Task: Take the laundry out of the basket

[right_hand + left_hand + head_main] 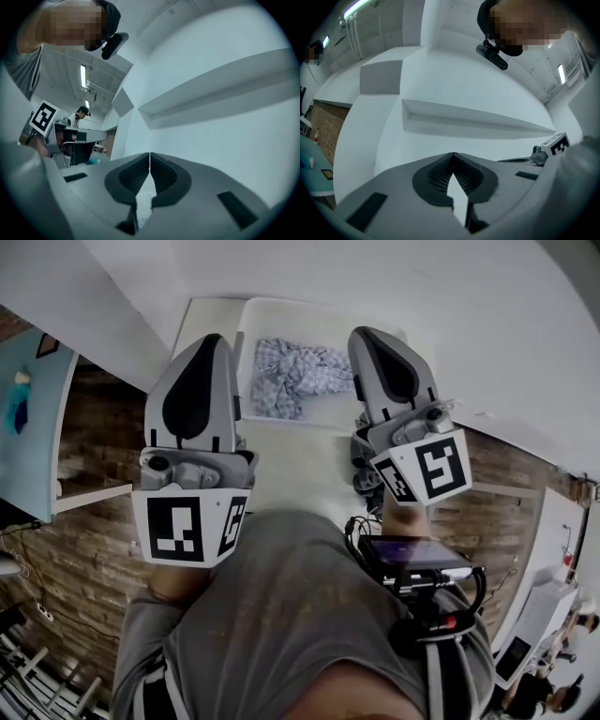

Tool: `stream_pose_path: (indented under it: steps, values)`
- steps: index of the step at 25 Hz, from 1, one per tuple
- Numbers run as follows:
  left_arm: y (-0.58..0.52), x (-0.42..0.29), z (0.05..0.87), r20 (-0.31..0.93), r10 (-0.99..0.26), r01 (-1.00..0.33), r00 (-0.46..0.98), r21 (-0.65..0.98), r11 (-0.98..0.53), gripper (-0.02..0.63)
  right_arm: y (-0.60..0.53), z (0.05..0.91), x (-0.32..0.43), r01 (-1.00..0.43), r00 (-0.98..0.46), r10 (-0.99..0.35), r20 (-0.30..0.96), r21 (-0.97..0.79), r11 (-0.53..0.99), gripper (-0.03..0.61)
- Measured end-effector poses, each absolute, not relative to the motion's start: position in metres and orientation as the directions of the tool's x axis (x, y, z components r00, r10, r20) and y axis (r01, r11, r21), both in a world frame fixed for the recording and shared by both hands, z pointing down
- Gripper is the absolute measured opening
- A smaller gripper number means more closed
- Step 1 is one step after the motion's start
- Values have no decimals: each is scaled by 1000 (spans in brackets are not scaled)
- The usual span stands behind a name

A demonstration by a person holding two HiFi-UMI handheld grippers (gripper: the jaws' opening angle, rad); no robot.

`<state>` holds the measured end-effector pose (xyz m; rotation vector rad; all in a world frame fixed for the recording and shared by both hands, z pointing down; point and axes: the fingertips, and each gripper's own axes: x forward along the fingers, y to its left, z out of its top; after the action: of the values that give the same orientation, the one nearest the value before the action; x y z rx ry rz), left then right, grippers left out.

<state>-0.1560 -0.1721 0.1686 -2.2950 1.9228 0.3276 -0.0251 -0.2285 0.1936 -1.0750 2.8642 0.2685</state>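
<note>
Grey shirt [281,615] of the person fills the bottom of the head view, with a black device [420,563] with cables strapped at the waist on the right side. Both grippers are raised in front of the chest, marker cubes toward the body and noses pointing away. The left gripper [211,338] is clenched: in the left gripper view its jaws [452,157] meet at the tips, ribbed pads against each other, holding no cloth. The right gripper [361,334] is clenched too, pads pressed together at the tip in its own view [149,157]; a pale patch shows through the gap lower down, can't tell what it is. Laundry [291,376], a blue-and-white checked cloth, sits bunched in the white basket [281,304], beyond the gripper noses and between them in the head view, touched by neither. The basket stands on a white table [300,474], with a brick-pattern floor [94,521] to either side. Both gripper views tilt up at white wall and ceiling. A second person [80,115] stands far back in the right gripper view.
</note>
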Motion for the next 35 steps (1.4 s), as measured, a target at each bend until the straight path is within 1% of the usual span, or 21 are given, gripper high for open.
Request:
stream_pose_path:
  steps: [7,10,15,16,18,21,23,29,35]
  values:
    - [-234,-210,209,-183,-973,-982,141,100,-161,8,-294,244,-87,-624,-778,-629,-7,138,770,11]
    - [-260,-240,233,-143,-980,-979,136,134,-156,8,-322,284,-121,-598,-789,-609,80,130,791,11]
    - [-269,-249,240,-129,-983,-974,127,169,-148,8,-330,318,-135,-550,-805,-564,182,127,826,15]
    - [-269,-248,240,-128,-984,-972,128,179,-150,8,-329,323,-135,-542,-807,-556,200,125,831,22]
    - [-269,-245,239,-125,-983,-968,133,196,-156,8,-326,332,-135,-521,-810,-536,237,127,844,70]
    - [-270,-244,237,-123,-983,-963,134,216,-158,8,-324,349,-135,-480,-815,-494,304,126,868,90]
    - [-271,-245,235,-126,-984,-961,125,230,-152,8,-322,361,-134,-451,-814,-463,351,120,884,118]
    - [-272,-245,238,-108,-987,-950,116,279,-142,8,-310,385,-129,-381,-790,-396,467,133,915,176]
    - [-272,-241,243,-68,-990,-936,126,323,-141,8,-298,418,-117,-368,-737,-357,574,103,924,236]
